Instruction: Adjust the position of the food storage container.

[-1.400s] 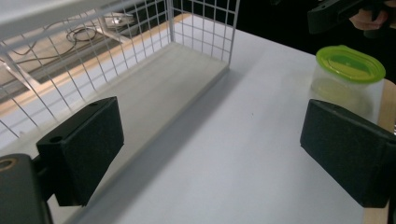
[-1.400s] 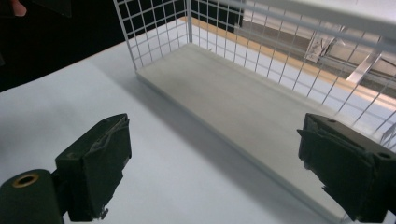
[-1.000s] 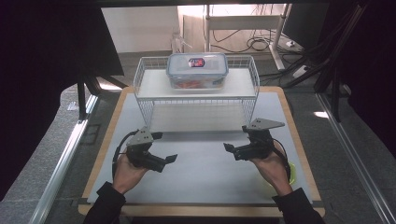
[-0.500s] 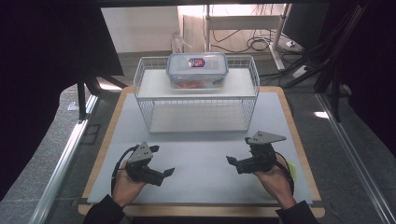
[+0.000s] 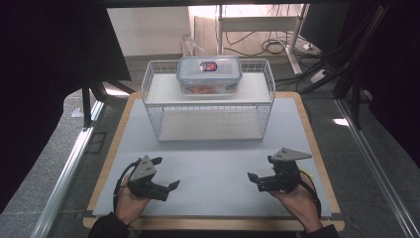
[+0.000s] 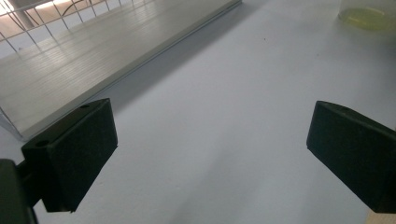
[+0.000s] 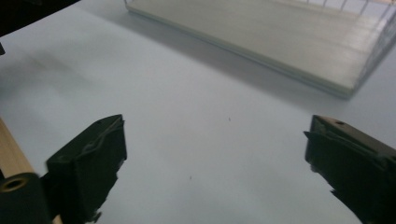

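My left gripper (image 5: 166, 172) is held in a hand near the front left of the white table mat (image 5: 218, 163), open with nothing between its jaws. My right gripper (image 5: 261, 168) is held at the front right, also open and holding nothing. In the left gripper view the left gripper (image 6: 210, 154) has its jaws spread wide over bare mat. The right gripper (image 7: 219, 163) looks the same in its own view. A white wire rack (image 5: 208, 106) stands at the back centre, with a clear lidded box (image 5: 209, 74) on its top shelf.
The rack's lower shelf (image 6: 93, 60) (image 7: 280, 42) lies ahead of both grippers. A blurred yellow-green thing (image 6: 369, 14) sits by the right hand (image 5: 307, 174). The wooden table edge (image 5: 114, 148) frames the mat. Metal rails (image 5: 69, 168) run along both sides.
Both grippers have drawn back from just in front of the rack toward the table's front edge. Both stay open.
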Available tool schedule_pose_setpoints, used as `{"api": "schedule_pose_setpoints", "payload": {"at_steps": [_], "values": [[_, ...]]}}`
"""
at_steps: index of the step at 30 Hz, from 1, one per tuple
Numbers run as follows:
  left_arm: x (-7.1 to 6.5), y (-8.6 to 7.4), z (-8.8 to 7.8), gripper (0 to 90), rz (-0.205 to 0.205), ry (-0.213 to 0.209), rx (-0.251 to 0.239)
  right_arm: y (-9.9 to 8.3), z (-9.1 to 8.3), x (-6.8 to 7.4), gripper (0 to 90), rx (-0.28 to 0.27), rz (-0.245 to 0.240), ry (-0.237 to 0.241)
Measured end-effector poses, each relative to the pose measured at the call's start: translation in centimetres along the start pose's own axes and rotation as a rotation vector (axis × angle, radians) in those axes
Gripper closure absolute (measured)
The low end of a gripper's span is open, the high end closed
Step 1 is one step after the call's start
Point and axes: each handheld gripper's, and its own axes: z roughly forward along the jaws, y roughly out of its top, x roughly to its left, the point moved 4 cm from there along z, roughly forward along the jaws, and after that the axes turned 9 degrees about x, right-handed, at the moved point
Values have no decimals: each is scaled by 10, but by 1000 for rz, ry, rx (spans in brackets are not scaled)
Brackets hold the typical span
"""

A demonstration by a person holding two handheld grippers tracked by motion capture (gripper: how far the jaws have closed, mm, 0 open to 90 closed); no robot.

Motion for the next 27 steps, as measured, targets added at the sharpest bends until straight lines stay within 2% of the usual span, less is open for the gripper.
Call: {"api": "schedule_pose_setpoints", "payload": {"at_steps": [4,6,8,10,14,18,23,27], "values": [[-1,0,1,18,4,-3,6,-11,-6,-6,240,27,35,-25],[-1,-1,1,18,5,-4,8,-17,-11,-10,349,41,44,-51],[-1,-1,2,19,5,-5,7,-22,-18,-12,466,42,46,-55],[-1,-1,2,20,4,-9,7,-28,-23,-15,572,56,40,-93],[-2,-1,3,24,9,-16,11,-37,-33,-20,710,44,44,-128],[-3,-1,3,27,18,-19,14,-44,-43,-25,899,40,65,-155],[-3,0,2,29,18,-19,11,-54,-53,-32,900,47,89,-198],[-3,0,2,30,15,-18,8,-65,-66,-40,900,35,130,-237]]}}
